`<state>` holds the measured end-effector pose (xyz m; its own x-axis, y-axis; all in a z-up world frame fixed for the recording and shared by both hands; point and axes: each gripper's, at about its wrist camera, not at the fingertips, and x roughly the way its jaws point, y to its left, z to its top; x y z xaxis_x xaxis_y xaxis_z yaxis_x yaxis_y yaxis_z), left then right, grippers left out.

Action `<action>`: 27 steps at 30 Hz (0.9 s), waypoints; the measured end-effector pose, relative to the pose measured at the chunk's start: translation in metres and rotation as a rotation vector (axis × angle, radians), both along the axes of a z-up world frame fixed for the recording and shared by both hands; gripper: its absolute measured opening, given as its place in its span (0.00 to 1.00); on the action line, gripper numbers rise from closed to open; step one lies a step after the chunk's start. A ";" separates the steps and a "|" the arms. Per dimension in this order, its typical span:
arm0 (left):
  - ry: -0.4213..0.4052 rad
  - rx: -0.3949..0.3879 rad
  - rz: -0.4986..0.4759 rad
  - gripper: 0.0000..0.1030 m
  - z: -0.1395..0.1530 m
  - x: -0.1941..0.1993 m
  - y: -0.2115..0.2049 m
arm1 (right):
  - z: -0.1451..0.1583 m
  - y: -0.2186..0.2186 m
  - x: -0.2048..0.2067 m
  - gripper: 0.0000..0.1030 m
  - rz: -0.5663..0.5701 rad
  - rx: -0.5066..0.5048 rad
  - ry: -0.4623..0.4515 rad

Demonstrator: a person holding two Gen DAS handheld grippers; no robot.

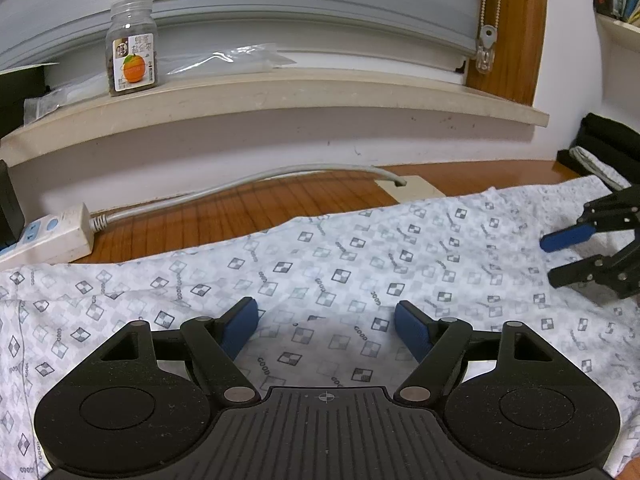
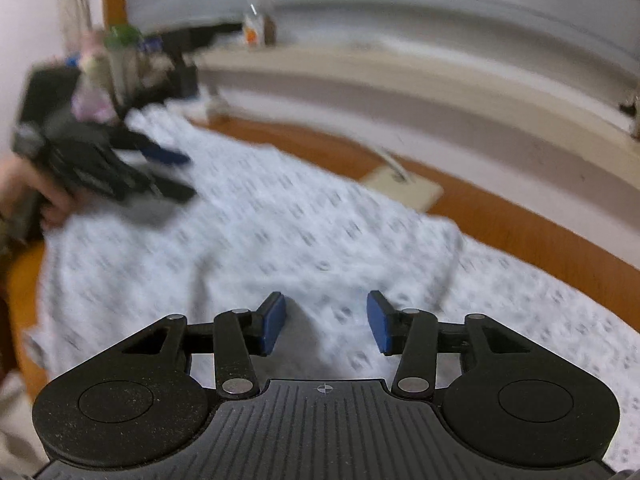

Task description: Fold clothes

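A white garment with a grey checked print point(image 1: 320, 264) lies spread over the wooden table point(image 1: 240, 208). My left gripper point(image 1: 326, 324) hovers low over it, open, with nothing between the blue pads. At the right edge of the left wrist view my right gripper point(image 1: 560, 258) stands above the cloth, its jaws apart. The right wrist view is motion-blurred. There the right gripper point(image 2: 326, 322) is open over the garment point(image 2: 280, 232), which shows a fold ridge to the right. The left gripper point(image 2: 176, 176) appears at far left, held by a hand point(image 2: 24, 188).
A white power strip point(image 1: 52, 236) and its grey cable point(image 1: 240, 184) lie behind the cloth, next to a beige box point(image 1: 408, 188). A jar with an orange label point(image 1: 132, 54) stands on the window sill point(image 1: 320, 92). A black object point(image 1: 604, 136) sits at far right.
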<state>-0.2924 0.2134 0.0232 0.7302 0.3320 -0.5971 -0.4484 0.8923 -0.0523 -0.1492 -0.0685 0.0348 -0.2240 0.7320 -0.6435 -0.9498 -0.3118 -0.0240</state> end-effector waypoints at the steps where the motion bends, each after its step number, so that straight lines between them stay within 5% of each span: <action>1: -0.002 -0.002 0.000 0.76 0.000 0.000 0.000 | 0.000 -0.003 0.005 0.44 -0.004 0.002 -0.004; 6: -0.008 -0.011 -0.001 0.77 0.000 -0.001 0.002 | 0.011 -0.005 0.020 0.41 -0.063 0.023 0.002; 12: 0.007 0.010 0.000 0.77 0.000 0.000 -0.001 | 0.010 0.040 0.010 0.40 -0.077 0.053 0.010; 20: 0.002 0.004 -0.001 0.77 -0.001 -0.001 -0.002 | 0.005 0.067 0.062 0.32 -0.304 0.026 0.029; 24: 0.003 0.004 -0.003 0.77 -0.001 -0.001 -0.001 | 0.016 0.062 0.050 0.32 -0.226 0.083 0.102; 27: 0.017 0.022 -0.008 0.79 -0.001 0.002 -0.003 | 0.008 0.071 0.022 0.32 -0.132 0.062 0.041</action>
